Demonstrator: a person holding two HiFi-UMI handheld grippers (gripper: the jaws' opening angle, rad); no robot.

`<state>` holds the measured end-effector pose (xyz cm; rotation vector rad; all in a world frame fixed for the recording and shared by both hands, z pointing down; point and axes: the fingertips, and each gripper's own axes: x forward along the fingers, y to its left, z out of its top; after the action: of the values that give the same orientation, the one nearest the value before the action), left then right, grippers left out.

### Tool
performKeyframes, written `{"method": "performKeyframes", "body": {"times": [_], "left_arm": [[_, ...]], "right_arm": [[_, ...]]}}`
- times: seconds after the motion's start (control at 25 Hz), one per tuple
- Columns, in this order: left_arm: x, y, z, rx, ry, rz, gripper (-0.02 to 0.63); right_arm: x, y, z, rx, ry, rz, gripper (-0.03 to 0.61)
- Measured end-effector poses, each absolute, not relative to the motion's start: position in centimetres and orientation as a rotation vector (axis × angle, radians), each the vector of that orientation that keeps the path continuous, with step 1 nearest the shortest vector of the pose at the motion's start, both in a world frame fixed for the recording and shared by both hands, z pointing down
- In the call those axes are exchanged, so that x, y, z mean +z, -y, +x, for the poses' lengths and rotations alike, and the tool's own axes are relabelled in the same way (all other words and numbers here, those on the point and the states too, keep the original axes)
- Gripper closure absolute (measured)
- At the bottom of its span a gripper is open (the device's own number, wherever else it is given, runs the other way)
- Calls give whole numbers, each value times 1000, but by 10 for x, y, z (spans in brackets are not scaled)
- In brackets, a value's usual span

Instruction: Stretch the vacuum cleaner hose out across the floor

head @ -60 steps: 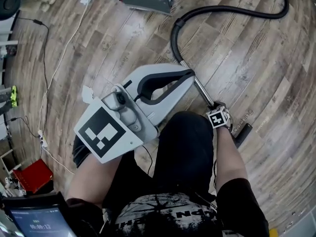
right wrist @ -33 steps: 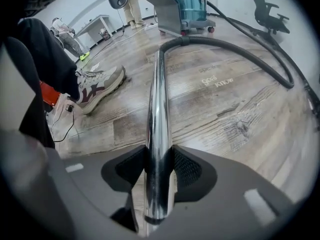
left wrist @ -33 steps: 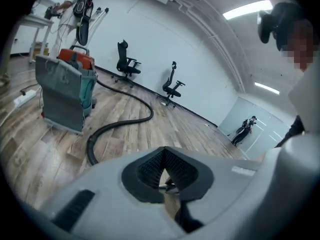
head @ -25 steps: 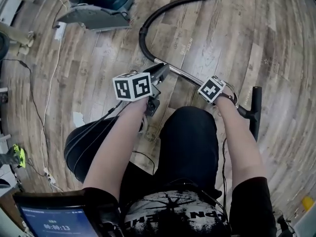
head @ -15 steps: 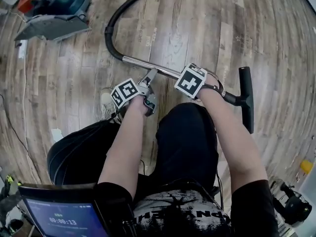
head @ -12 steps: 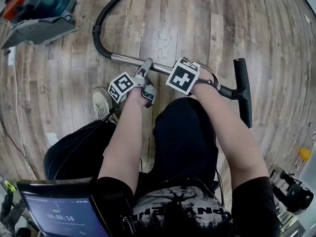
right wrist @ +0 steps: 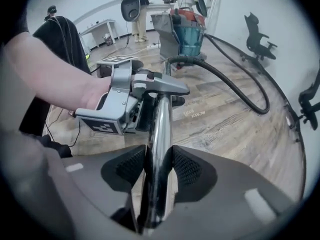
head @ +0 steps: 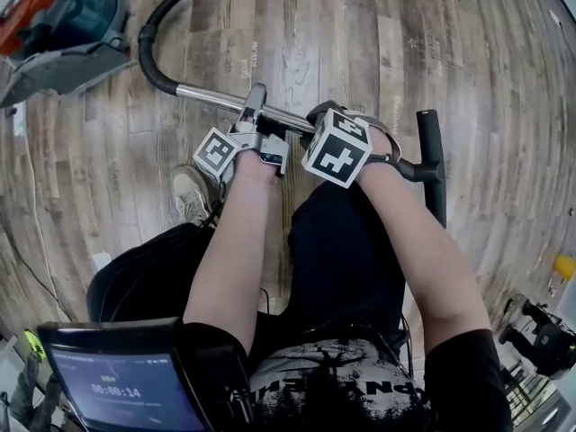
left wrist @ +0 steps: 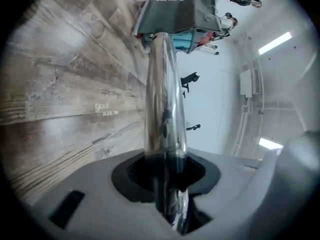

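A chrome wand tube (head: 211,95) runs across the wooden floor from a black hose (head: 148,39) to a black floor nozzle (head: 434,165). The hose curves back towards the vacuum body (head: 63,21). My right gripper (head: 324,120) is shut on the tube, and its ribbed pads (right wrist: 190,168) press both sides of the tube (right wrist: 161,124). My left gripper (head: 255,106) holds the same tube just beside it, nearer the hose. Its jaws have just been closing, and the tube (left wrist: 164,99) sits between them.
A person's legs and a shoe (head: 191,192) stand close below the wand. A tablet screen (head: 126,390) sits at the bottom left. An office chair (right wrist: 257,44) stands beyond the hose (right wrist: 235,86). Open floor lies past the wand.
My left gripper has come down out of the air, rolled over and closed on the tube beside the right gripper. The right gripper has lifted the wand a little.
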<state>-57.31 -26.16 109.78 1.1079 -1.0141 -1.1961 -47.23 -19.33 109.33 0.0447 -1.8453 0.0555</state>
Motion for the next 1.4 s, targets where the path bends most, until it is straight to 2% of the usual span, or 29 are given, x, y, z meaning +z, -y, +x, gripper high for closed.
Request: {"method": "performKeyframes", "body": {"times": [0.12, 0.28, 0.44, 0.56, 0.6, 0.64, 0.68, 0.76, 0.96, 1.08, 1.4], "left_arm": [[1069, 273, -579, -1187, 1019, 1196, 495], [1037, 278, -568, -1084, 1056, 1268, 499], [996, 279, -558, -1056, 1034, 1371, 498], [978, 290, -604, -1192, 1098, 1339, 511], [973, 295, -619, -1218, 1108, 1350, 494], [968, 300, -626, -1215, 1102, 1386, 506], [964, 303, -626, -1200, 1084, 1422, 552], [959, 304, -622, -1193, 1055, 1446, 573], [946, 306, -607, -1194, 1071, 1488, 577], [935, 307, -609, -1184, 1075, 1494, 577], [857, 308, -616, -1082, 1065, 1484, 577]], "right_arm": [[1091, 204, -478, -29, 1863, 87, 396], [1085, 214, -479, -153, 1793, 97, 430], [1060, 212, -476, -125, 1845, 114, 463], [1051, 209, -469, -98, 1861, 106, 465], [1051, 207, -466, -89, 1865, 102, 465], [1052, 205, -463, -78, 1869, 99, 465], [1053, 204, -461, -68, 1874, 99, 465], [1056, 204, -457, -76, 1871, 108, 460], [1059, 223, -454, -188, 1873, 222, 433], [1053, 224, -461, -194, 1879, 226, 489], [974, 208, -479, -85, 1907, 243, 494]]}}
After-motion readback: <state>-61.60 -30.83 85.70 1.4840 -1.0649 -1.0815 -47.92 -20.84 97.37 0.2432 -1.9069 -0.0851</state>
